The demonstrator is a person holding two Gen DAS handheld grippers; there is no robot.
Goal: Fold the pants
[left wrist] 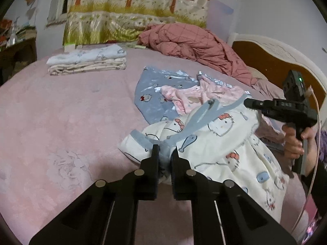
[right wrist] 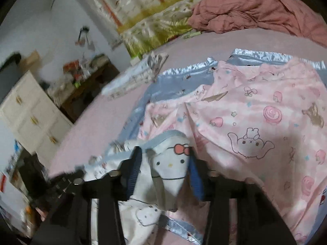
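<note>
White cartoon-print pants (left wrist: 220, 143) pinched in left hand-held gripper (left wrist: 164, 153), bed (left wrist: 61, 112) beneath.

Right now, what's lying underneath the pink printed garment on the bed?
A grey-blue cat-print garment shows beneath the pink garment, its satin edge sticking out. Anything further under the pile is covered.

Bedrm: pink bed (left wrist: 61, 106), white drawers (right wrist: 32, 112), patterned curtain (left wrist: 130, 4).

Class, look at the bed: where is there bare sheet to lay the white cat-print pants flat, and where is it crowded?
Free: the wide pink sheet left of the white pants, running up to the folded stack. Crowded: right of that, where the blue garment and pink garment overlap, with the rumpled quilt behind them.
</note>
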